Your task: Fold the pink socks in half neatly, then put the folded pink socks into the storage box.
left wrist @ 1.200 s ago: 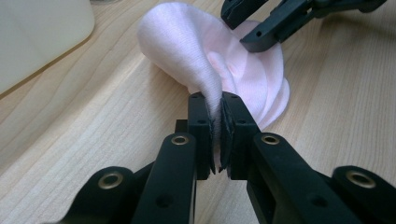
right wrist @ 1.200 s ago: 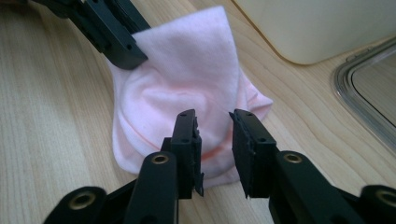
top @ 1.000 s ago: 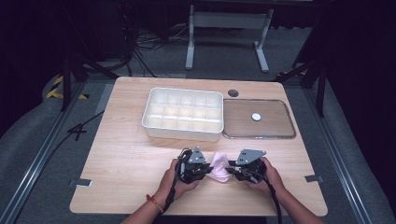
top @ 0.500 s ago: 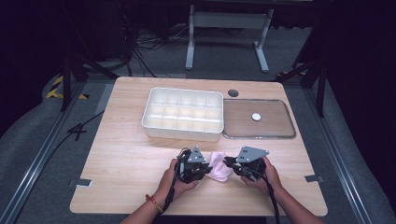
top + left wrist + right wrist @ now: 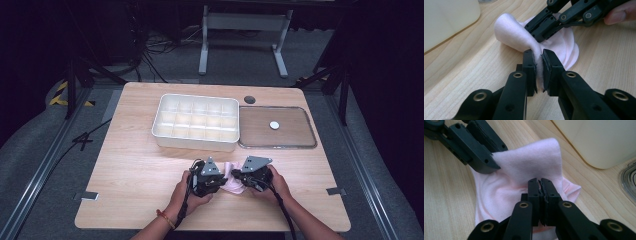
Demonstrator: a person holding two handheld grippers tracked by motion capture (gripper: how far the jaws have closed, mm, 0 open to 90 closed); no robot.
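- Pink, soft knitted cloth (image 5: 233, 183) is seen crumpled on the near middle of the pale wooden table (image 5: 135, 170), in front of the white plastic compartment tray (image 5: 196, 122).
- A fold of the cloth is pinched between the nearly closed jaws of the left gripper (image 5: 538, 65), which is held low over the table, angled inward towards the other gripper.
- The right gripper (image 5: 540, 187) is pointed at the left one from the opposite side; its jaws have just been closing and are pressed together on a thin layer of the cloth.
- Both forearms are brought in from the near edge, hands close together.
- A clear flat lid (image 5: 278, 128) is lying just right of the tray.
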